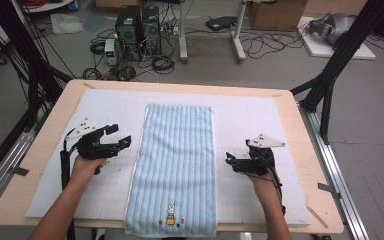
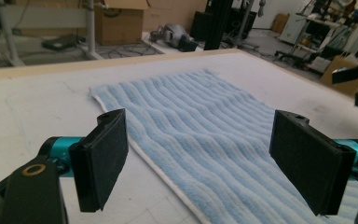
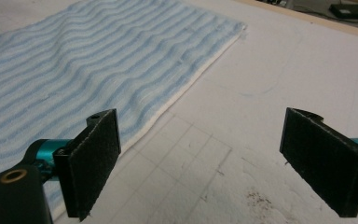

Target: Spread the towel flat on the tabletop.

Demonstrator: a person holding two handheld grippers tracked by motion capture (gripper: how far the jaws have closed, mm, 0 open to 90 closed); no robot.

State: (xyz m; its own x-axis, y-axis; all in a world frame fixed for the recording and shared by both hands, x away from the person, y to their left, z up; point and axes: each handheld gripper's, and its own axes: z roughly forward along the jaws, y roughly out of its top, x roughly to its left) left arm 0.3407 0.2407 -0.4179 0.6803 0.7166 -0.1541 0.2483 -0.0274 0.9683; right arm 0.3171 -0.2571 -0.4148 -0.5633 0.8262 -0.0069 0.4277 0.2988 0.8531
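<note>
High view: the left gripper (image 1: pixel 118 136) sits left of centre in the frame, held in the person's left hand (image 1: pixel 86 167), its jaws spread wide and empty, pointing toward the right of the frame. It hovers just beside the left long edge of the towel (image 1: pixel 175 165). The right gripper (image 1: pixel 228 159) sits right of centre, held in the right hand (image 1: pixel 261 181), pointing toward the left of the frame, just beside the towel's right long edge. In the right gripper view its jaws stand wide apart with nothing between them, over the white mat (image 3: pixel 261 84), the towel's edge near the left jaw.

The towel is light blue with ribbed stripes and lies flat down the middle of the frame, its long side running from the far part of the mat to the bottom of the frame, where its near end hangs over the edge of the table (image 1: pixel 300 130). A small rabbit picture (image 1: pixel 170 215) is at that near end.

In the left gripper view the towel spreads across the centre between the jaws.
</note>
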